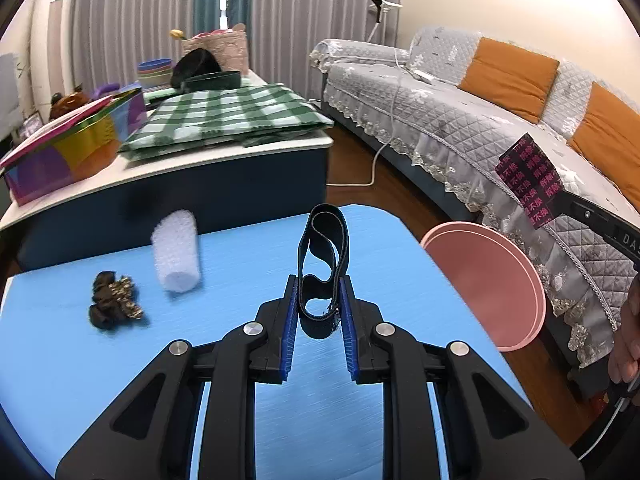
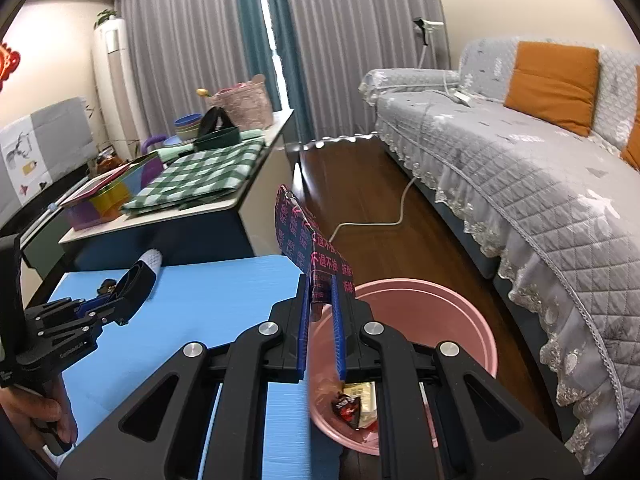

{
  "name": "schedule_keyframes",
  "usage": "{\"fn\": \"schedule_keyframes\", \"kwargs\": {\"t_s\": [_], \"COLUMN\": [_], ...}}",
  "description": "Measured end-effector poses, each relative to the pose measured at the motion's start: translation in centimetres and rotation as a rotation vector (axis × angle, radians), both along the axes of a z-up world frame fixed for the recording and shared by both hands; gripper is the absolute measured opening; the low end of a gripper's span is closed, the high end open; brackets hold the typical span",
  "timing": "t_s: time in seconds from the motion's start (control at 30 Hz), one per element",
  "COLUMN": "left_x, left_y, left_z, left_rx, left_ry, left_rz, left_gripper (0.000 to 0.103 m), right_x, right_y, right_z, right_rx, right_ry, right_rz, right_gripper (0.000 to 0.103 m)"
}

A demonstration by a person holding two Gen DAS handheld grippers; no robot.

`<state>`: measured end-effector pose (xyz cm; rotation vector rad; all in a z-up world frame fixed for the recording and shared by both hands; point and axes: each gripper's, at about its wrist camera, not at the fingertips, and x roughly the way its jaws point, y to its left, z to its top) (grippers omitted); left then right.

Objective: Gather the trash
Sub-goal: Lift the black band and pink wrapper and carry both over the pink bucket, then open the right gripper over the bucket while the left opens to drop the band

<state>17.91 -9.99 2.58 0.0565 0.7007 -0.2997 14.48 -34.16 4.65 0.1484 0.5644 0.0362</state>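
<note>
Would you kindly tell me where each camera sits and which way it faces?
Left wrist: on the left hand-held gripper, facing over the blue table; it clamps a black elastic band; the other hand shows.
Right wrist: on the right hand-held gripper, clamping a black pink-lettered wrapper above the pink round bin.
Shared: table, bin, grey sofa.

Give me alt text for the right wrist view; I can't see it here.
The right gripper is shut on a black wrapper with pink print, held above the pink bin beside the blue table. Wrappers already lie in the bin. At left, the left gripper holds a black band.
</note>
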Motion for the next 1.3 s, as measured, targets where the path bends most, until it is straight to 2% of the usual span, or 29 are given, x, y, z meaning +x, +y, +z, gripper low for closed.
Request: {"fn": "schedule_keyframes", "kwargs": {"t_s": [0.67,1.3], "left_x": [0.9,1.5], "left_y": [-7.1,-13.4], "left_z": [0.0,-1.6], "left_rx": [0.002,0.019], "left_ry": [-0.004,0.018], "left_rz": [-0.092,-0.16], "left_gripper": [0.02,0.02], "right_x": [-0.2,0.3], "right_y": [-5.5,-9.2], "right_z": [-0.7,-1.6], "right_rx": [0.018,0.05], "right_ry": [0.013,0.031], "right_rz": [-0.089,-0.147], "right_gripper": [0.011,0.011]}}
